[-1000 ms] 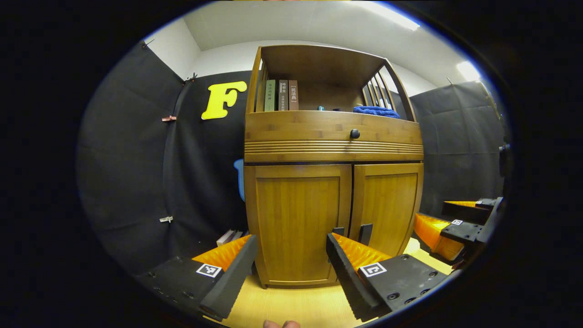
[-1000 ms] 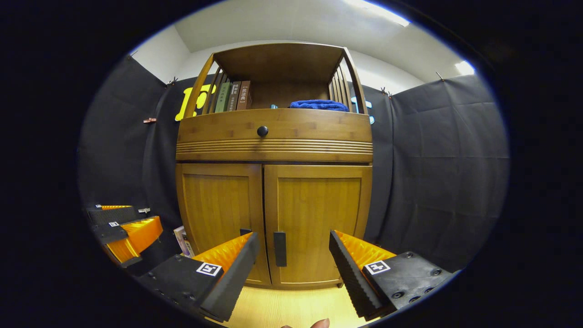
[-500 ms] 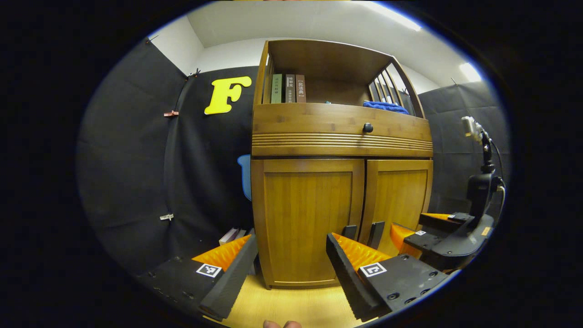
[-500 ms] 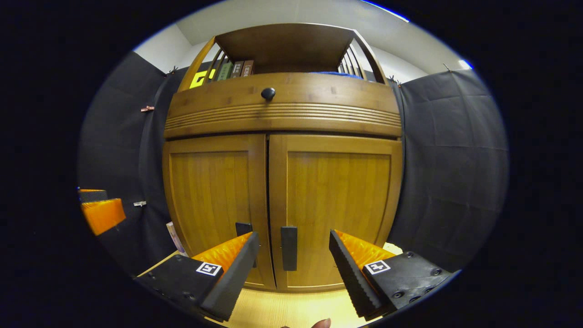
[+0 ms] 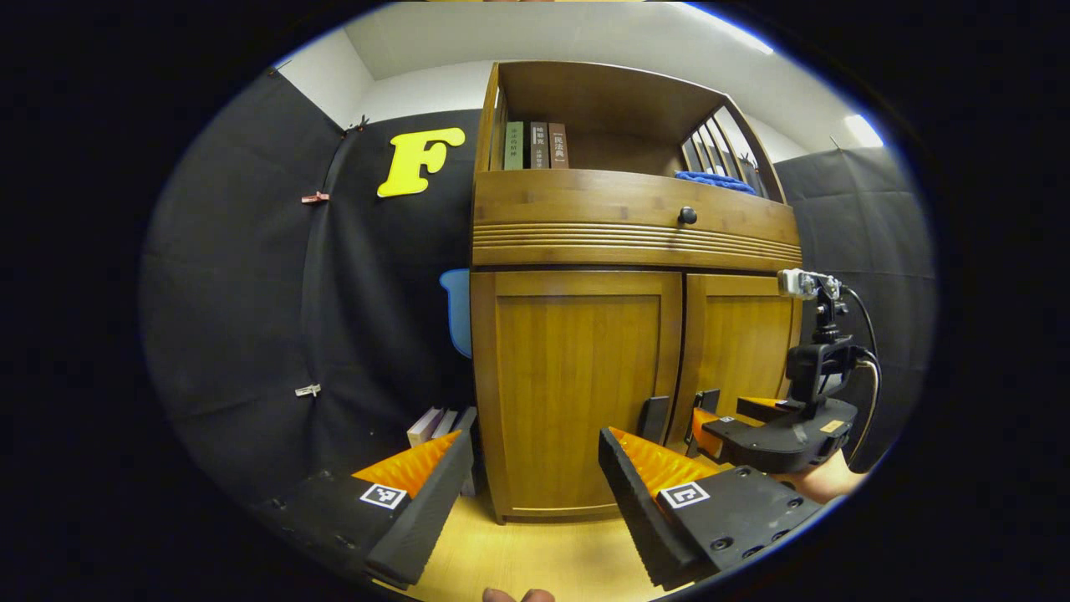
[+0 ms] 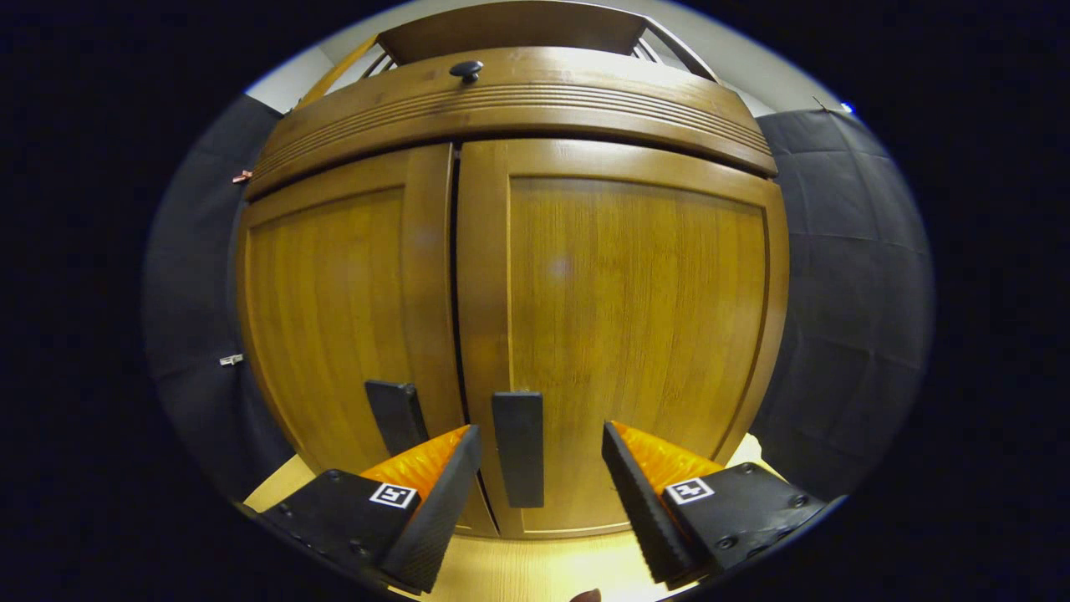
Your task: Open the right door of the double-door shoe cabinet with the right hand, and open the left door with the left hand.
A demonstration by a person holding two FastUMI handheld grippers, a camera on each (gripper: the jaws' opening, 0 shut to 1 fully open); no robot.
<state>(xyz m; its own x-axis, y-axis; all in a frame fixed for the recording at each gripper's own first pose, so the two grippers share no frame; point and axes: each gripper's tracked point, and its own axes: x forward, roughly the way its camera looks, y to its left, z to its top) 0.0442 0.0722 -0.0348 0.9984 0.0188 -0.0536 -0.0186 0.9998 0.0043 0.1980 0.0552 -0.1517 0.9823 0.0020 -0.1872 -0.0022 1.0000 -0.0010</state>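
Black cloth walls ring a bamboo shoe cabinet (image 5: 627, 334) standing on a pale wood floor (image 5: 535, 560), both doors shut.

Right gripper (image 6: 539, 451) has its jaws spread wide, the right door's handle (image 6: 518, 447) between them at 12 o'clock with no finger touching it; the right door (image 6: 627, 334) rises behind, the left door's handle (image 6: 394, 415) at 10 o'clock. Left gripper (image 5: 535, 460) is likewise spread wide, holding nothing, short of the left door (image 5: 577, 393), whose handle (image 5: 653, 418) sits at 1 o'clock. Books (image 5: 535, 146) and a blue cloth (image 5: 715, 179) rest on the top shelf.
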